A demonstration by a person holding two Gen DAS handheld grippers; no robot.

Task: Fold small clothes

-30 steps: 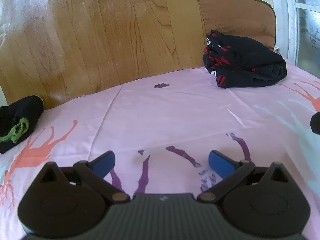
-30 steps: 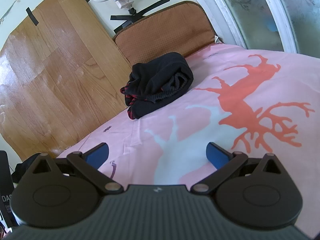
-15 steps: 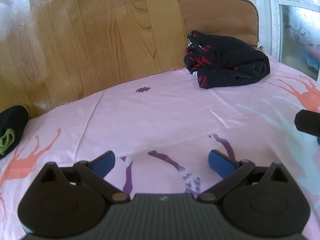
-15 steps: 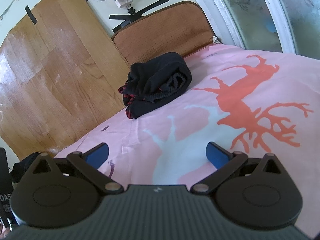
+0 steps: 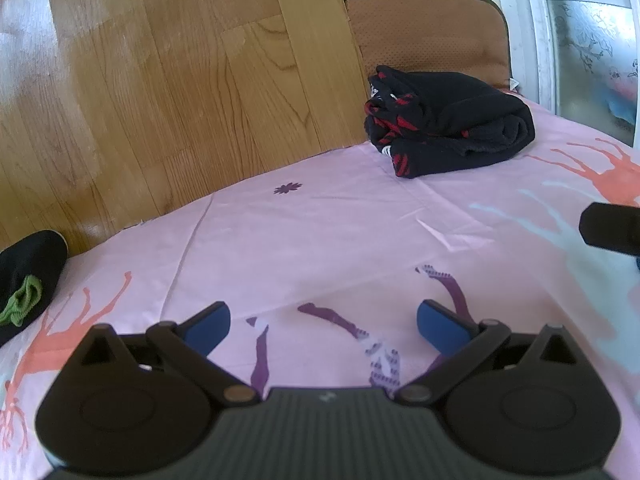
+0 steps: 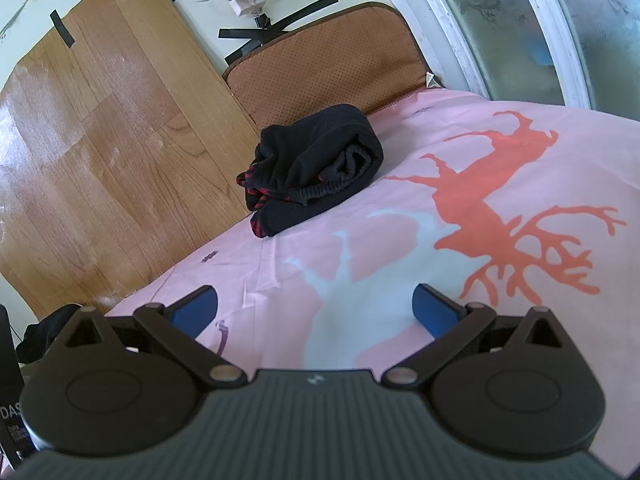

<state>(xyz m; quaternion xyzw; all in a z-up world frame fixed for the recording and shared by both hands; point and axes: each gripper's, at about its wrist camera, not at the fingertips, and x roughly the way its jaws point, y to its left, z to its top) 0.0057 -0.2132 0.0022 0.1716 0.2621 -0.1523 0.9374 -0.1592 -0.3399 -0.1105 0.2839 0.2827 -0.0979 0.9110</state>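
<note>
Here both grippers, left gripper (image 5: 322,322) and right gripper (image 6: 314,306), hover spread wide and empty over the pink printed bedsheet (image 5: 320,232); the folded black-and-red garment (image 5: 448,130) lies at one o'clock, well apart.

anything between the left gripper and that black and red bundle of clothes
No object. In the left wrist view only bare pink printed bedsheet stretches from the open left gripper to the black-and-red folded garment; a small purple flower print is the only mark.

wood-grain panel (image 5: 160,80), brown cushion (image 6: 328,64), frosted window (image 6: 520,20)
</note>
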